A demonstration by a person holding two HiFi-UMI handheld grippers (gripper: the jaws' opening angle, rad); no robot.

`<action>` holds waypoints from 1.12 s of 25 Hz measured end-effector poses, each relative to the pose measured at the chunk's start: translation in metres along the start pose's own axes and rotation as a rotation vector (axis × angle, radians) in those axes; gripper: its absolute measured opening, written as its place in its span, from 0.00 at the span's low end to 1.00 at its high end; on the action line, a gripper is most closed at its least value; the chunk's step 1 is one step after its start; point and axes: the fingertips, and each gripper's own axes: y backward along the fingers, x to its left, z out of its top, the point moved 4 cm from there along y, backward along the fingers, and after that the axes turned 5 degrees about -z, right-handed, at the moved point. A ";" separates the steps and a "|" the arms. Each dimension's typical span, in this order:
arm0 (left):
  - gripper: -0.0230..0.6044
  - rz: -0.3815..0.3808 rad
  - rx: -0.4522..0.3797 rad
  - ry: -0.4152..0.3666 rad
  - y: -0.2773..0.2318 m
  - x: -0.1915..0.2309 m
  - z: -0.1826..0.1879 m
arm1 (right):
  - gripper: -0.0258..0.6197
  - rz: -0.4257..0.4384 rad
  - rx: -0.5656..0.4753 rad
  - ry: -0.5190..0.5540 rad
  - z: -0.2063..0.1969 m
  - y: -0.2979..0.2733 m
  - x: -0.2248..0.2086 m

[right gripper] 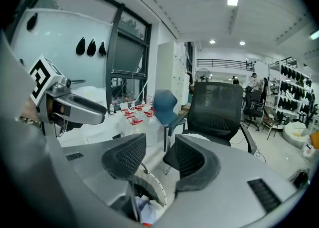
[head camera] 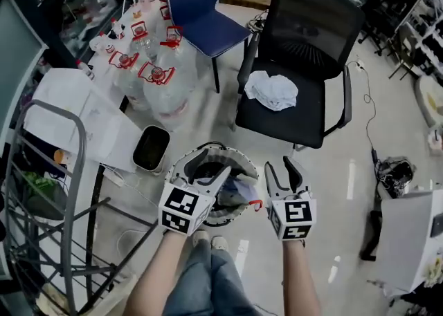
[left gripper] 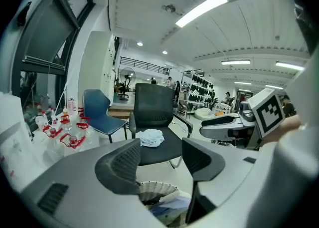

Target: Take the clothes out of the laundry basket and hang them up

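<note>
A round white mesh laundry basket (head camera: 181, 164) stands on the floor just ahead of my feet, with bluish and white clothes (head camera: 237, 187) inside. My left gripper (head camera: 217, 178) hovers over the basket's middle, open, nothing between its jaws. My right gripper (head camera: 284, 171) is open and empty at the basket's right rim. In the left gripper view the left gripper (left gripper: 160, 161) looks over the basket (left gripper: 158, 190) and clothes (left gripper: 173, 205). In the right gripper view the right gripper (right gripper: 159, 158) is above the basket (right gripper: 154, 188). A white garment (head camera: 273, 90) lies on the black office chair (head camera: 304, 28).
A grey metal drying rack (head camera: 66, 197) stands at my left. A small black bin (head camera: 151, 147) sits left of the basket. Beyond are several water bottles with red handles (head camera: 154, 66) and a blue chair (head camera: 202, 12). A white cabinet (head camera: 408, 238) is at the right.
</note>
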 end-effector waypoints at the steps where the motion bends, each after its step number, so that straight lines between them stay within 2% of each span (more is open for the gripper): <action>1: 0.47 -0.012 0.008 0.000 -0.011 0.001 -0.010 | 0.32 -0.006 0.014 -0.004 -0.013 -0.008 -0.002; 6: 0.46 -0.058 0.058 0.013 -0.064 0.011 -0.069 | 0.32 -0.026 0.073 -0.025 -0.079 -0.044 -0.005; 11: 0.45 -0.096 0.119 0.057 -0.113 0.014 -0.144 | 0.32 -0.022 0.170 -0.040 -0.165 -0.071 0.002; 20: 0.45 -0.178 0.226 0.103 -0.174 0.001 -0.268 | 0.32 -0.033 0.332 -0.083 -0.307 -0.107 0.011; 24: 0.45 -0.196 0.255 0.116 -0.187 -0.002 -0.309 | 0.32 -0.042 0.394 -0.078 -0.353 -0.120 0.014; 28: 0.45 -0.210 0.274 0.123 -0.191 -0.006 -0.332 | 0.32 -0.059 0.462 -0.078 -0.386 -0.125 0.015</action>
